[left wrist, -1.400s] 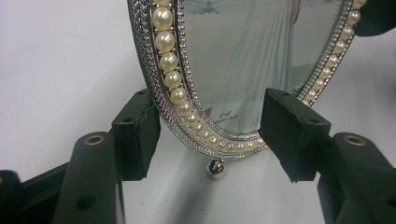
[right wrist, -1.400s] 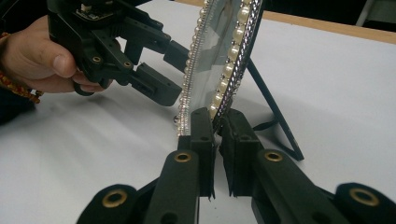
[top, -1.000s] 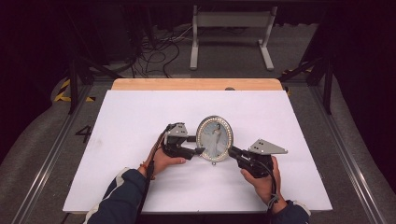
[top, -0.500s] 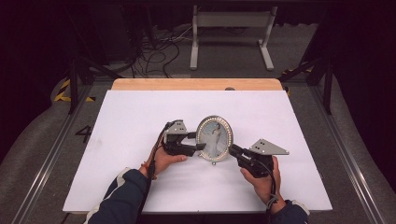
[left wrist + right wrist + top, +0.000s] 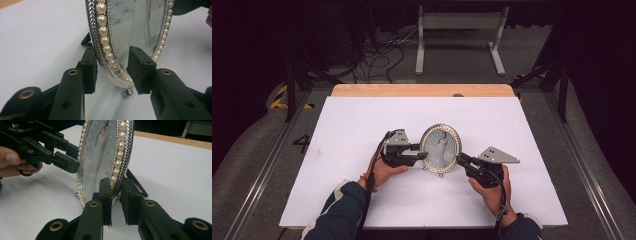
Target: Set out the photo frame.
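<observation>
The person wore dark navy sleeves (image 5: 343, 210) with a pale stripe. Each black two-jaw gripper, left (image 5: 424, 152) and right (image 5: 458, 159), had brass-ringed screw holes and a trailing black cable (image 5: 373, 165); the right carried a grey three-cornered plate (image 5: 497, 155).

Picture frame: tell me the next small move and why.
Probably finish closing the left claw on the picture frame. Its jaws have just been closing and straddle the pearl rim with gaps on both sides, while the right claw is clamped on the opposite edge, steadying the frame upright.
</observation>
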Available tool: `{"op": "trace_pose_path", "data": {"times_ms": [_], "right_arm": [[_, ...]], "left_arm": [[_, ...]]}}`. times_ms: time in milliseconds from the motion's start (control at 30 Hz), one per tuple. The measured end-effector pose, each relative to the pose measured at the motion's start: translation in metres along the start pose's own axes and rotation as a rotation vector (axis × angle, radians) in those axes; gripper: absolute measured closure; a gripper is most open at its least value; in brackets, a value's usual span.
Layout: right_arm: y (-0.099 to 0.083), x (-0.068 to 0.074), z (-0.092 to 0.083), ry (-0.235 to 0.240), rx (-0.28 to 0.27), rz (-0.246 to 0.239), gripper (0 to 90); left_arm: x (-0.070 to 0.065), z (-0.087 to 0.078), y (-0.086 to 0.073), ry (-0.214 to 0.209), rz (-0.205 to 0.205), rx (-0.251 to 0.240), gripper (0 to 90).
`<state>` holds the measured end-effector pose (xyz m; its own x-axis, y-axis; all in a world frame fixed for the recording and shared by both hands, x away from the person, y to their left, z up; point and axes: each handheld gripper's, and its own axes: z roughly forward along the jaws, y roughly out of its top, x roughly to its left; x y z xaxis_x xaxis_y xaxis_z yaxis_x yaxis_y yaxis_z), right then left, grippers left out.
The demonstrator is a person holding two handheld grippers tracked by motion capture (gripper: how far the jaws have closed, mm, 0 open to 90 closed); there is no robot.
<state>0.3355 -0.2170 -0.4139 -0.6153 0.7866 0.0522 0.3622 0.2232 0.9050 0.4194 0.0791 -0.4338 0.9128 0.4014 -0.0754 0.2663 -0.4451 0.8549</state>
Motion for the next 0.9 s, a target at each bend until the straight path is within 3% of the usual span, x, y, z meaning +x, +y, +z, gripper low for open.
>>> {"op": "trace_pose_path", "data": {"times_ms": [900], "right_arm": [[0.003, -0.003, 0.017, 0.039, 0.046, -0.032, 76.2]], "left_arm": [[-0.015, -0.019, -0.013, 0.04, 0.03, 0.027, 66.1]]}}
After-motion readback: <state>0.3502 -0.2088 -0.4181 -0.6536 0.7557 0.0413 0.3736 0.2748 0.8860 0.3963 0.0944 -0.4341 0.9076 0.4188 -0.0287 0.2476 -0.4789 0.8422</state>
